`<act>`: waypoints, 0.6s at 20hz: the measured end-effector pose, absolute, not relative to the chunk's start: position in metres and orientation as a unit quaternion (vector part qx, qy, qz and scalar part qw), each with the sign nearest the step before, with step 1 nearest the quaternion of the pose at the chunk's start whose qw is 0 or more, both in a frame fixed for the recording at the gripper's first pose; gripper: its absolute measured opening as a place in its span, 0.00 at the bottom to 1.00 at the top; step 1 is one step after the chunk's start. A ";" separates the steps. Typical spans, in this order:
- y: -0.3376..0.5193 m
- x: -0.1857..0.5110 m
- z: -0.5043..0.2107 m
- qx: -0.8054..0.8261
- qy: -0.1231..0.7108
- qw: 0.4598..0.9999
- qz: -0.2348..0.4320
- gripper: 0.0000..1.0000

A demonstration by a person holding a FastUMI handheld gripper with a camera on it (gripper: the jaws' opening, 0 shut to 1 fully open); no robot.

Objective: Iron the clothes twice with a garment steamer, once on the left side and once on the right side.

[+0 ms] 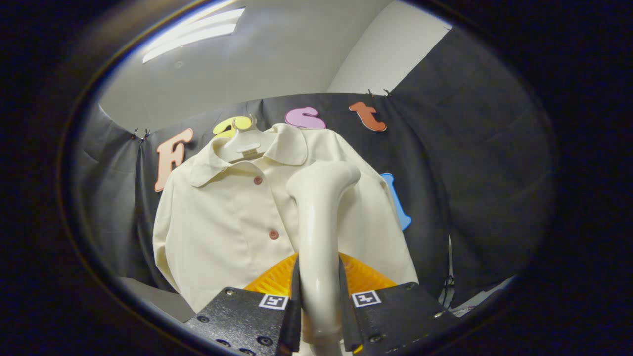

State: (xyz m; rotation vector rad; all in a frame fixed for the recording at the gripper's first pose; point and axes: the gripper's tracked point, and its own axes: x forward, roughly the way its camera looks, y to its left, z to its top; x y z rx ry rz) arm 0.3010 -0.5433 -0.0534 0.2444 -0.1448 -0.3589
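A cream short-sleeved shirt (232, 217) with reddish buttons hangs on a pale hanger (245, 146) in front of the booth's black cloth wall. My gripper (319, 301) is shut on the handle of a cream garment steamer (319, 217), which stands upright between the fingers. The steamer's head (329, 178) points toward the shirt's right half, near the chest and just below the collar. I cannot tell whether the head touches the fabric. The steamer hides part of the shirt's right front.
An orange ribbed object (277, 282) lies just beyond the fingers, below the shirt's hem. Black cloth (470, 173) closes the booth behind and to the right. A pale surface (158, 296) shows low on the left.
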 end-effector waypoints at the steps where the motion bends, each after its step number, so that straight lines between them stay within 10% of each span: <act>1: -0.543 0.299 -0.057 0.125 -0.069 0.973 -0.178 0.32; 12: -0.544 0.271 -0.127 0.169 -0.025 0.966 -0.193 0.33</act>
